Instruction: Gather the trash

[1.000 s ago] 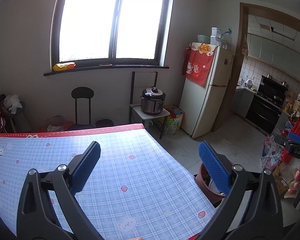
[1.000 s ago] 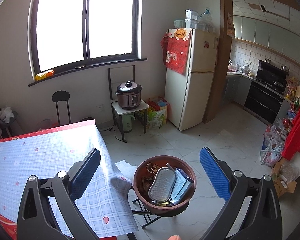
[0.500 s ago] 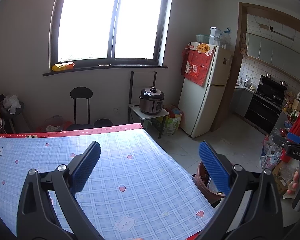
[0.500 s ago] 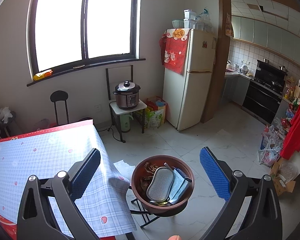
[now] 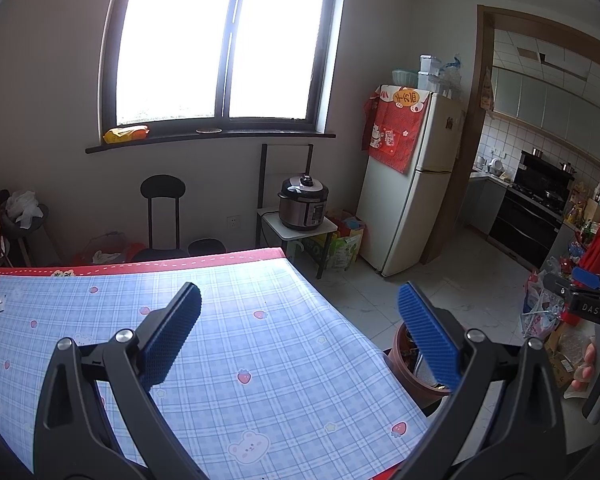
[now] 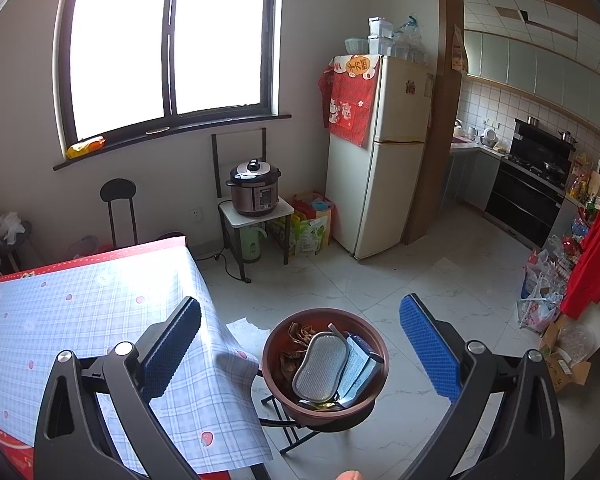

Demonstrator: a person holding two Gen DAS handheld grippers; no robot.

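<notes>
From the left wrist view, the left gripper [image 5: 299,306] hangs over the blue plaid surface [image 5: 260,344], jaws spread wide with nothing between them. Off the surface's right edge, the brown bowl [image 5: 402,354] peeks out, mostly hidden behind the right finger. At the far right, a hand [image 5: 588,364] grips the handle of the right gripper [image 5: 586,280]; how its jaws stand is not visible from here.

Over to the right wrist view: the right gripper [image 6: 300,322] is spread wide too, empty, poised above the brown bowl [image 6: 374,346] on its folding stand [image 6: 288,430] just beside the surface [image 6: 80,312]. The trash lies inside: a grey mesh pad [image 6: 320,366], what looks like a blue-and-white wrapper [image 6: 358,364], and brown crumpled scraps [image 6: 298,336].
</notes>
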